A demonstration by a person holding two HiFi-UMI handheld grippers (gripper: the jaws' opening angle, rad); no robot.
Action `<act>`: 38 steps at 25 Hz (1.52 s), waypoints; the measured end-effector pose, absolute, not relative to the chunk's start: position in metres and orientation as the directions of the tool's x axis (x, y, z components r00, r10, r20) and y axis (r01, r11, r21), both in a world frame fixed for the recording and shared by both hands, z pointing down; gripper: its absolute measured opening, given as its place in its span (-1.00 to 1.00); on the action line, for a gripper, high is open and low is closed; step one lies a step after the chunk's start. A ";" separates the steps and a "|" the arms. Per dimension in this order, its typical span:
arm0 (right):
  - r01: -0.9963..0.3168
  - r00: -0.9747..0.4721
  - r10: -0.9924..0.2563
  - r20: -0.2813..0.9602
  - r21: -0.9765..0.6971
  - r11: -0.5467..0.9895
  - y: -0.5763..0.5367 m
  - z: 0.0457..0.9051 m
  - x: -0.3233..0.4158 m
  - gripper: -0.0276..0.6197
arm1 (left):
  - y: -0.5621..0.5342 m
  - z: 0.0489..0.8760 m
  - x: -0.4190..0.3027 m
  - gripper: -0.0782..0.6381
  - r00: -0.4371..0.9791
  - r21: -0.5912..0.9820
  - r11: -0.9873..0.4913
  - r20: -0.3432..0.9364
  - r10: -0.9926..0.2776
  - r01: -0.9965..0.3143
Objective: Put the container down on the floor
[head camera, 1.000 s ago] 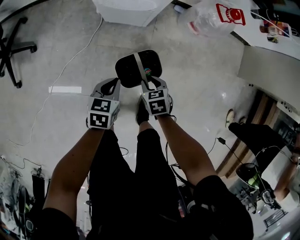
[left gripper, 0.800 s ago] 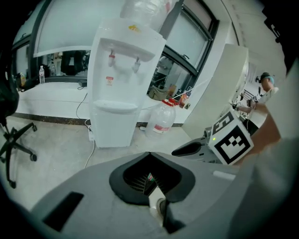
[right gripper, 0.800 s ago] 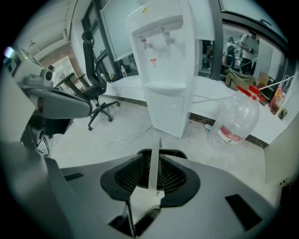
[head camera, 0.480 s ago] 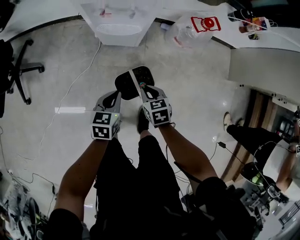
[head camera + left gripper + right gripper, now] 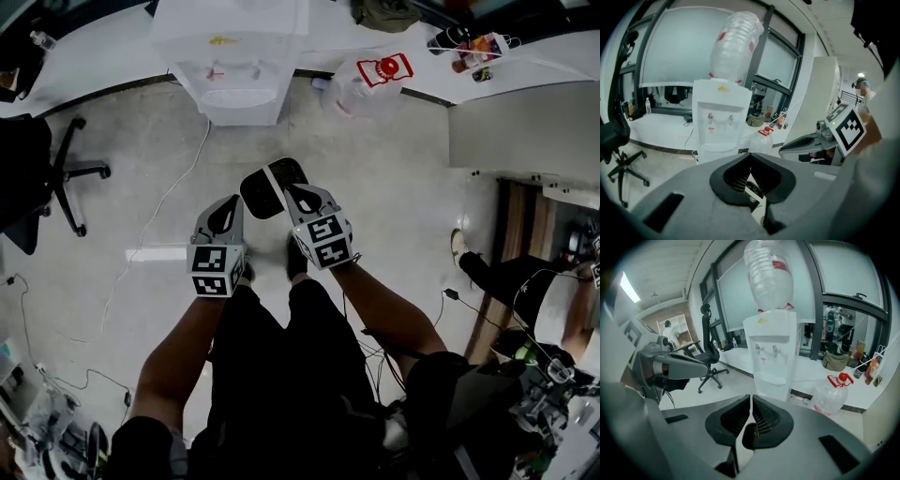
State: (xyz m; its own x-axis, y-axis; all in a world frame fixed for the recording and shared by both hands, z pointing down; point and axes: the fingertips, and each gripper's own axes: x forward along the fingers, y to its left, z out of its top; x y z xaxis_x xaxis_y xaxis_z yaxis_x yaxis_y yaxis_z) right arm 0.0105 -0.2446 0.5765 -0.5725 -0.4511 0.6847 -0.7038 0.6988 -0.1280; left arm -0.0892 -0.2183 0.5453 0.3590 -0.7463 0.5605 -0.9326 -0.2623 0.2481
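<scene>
Black with a white strap, the container (image 5: 270, 187) now sits on the floor (image 5: 403, 197), at 1 o'clock from the left gripper (image 5: 229, 201), whose jaws are pressed together. The right gripper (image 5: 294, 191) has lifted clear, and its jaws have just been closing on nothing, nearly meeting. The placement looks done

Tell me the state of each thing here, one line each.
Container: on the floor, let go.
Left gripper: shut, empty.
Right gripper: shut, jaws just been closing, nothing between them.
Water cooler: bottle upside down on top.
Jug: upright on floor, red cap on.
Office chair: empty.
</scene>
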 end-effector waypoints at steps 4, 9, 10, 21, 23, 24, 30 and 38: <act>-0.676 -0.617 -0.469 0.632 -0.121 0.727 -0.246 0.524 0.001 -0.86 | -0.219 0.507 -0.086 -0.75 0.374 0.230 -0.295 0.530 -0.761 -0.927; -0.674 -0.658 -0.500 0.563 -0.145 0.724 -0.246 0.464 0.001 -0.88 | -0.214 0.465 -0.087 -0.75 0.373 0.232 -0.294 0.494 -0.785 -0.927; -0.672 -0.667 -0.503 0.549 -0.152 0.725 -0.245 0.452 0.001 -0.88 | -0.212 0.456 -0.088 -0.75 0.369 0.230 -0.291 0.487 -0.792 -0.929; -0.658 -0.729 -0.565 0.387 -0.165 0.735 -0.243 0.337 0.012 -0.89 | -0.204 0.366 -0.084 -0.75 0.392 0.217 -0.330 0.404 -0.826 -0.919; -0.654 -0.738 -0.573 0.357 -0.169 0.737 -0.242 0.320 0.015 -0.89 | -0.202 0.352 -0.083 -0.75 0.396 0.217 -0.336 0.383 -0.834 -0.917; -0.658 -0.736 -0.580 0.350 -0.166 0.734 -0.241 0.314 0.017 -0.89 | -0.201 0.345 -0.082 -0.75 0.398 0.216 -0.339 0.374 -0.837 -0.916; -0.673 -0.724 -0.609 0.323 -0.137 0.727 -0.239 0.283 0.027 -0.89 | -0.199 0.312 -0.087 -0.75 0.379 0.187 -0.334 0.332 -0.864 -0.924; -0.675 -0.729 -0.629 0.272 -0.126 0.727 -0.235 0.243 0.029 -0.89 | -0.200 0.269 -0.093 -0.75 0.355 0.180 -0.315 0.282 -0.891 -0.932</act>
